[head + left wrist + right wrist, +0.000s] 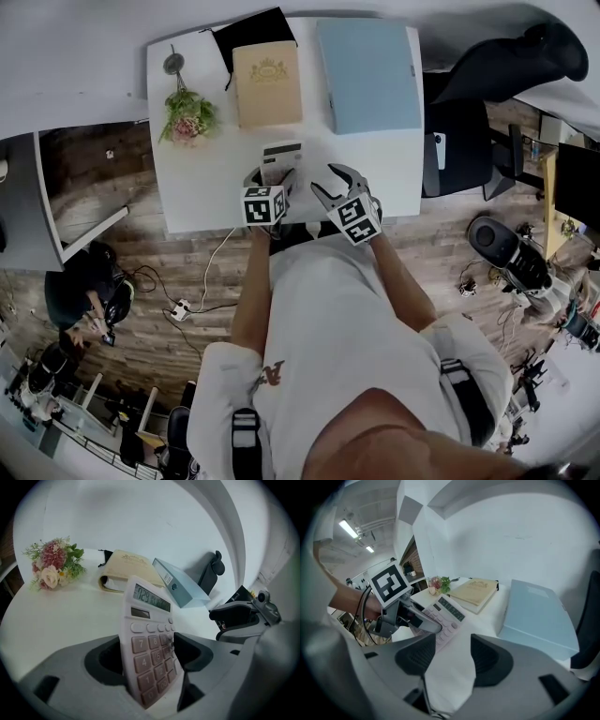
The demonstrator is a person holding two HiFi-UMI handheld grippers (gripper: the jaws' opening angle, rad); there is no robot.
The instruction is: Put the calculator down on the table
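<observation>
A white calculator [281, 157] with pinkish keys lies on the white table [202, 187], just past its near edge. In the left gripper view the calculator [150, 639] stands tilted between the jaws of my left gripper [150, 657], and a dark gap shows on its left side. The left gripper [275, 176] straddles its near end, open. In the right gripper view the calculator [446, 612] rests flat under one left finger [419, 620]. My right gripper [336, 184] hovers just right of it, and this gripper [452, 656] is open, with only table between its jaws.
A small bunch of flowers [187, 117] lies at the table's far left. A beige book [267, 82] on a black folder [251, 28] and a pale blue binder [368, 75] lie at the back. A black chair [459, 141] stands at the right.
</observation>
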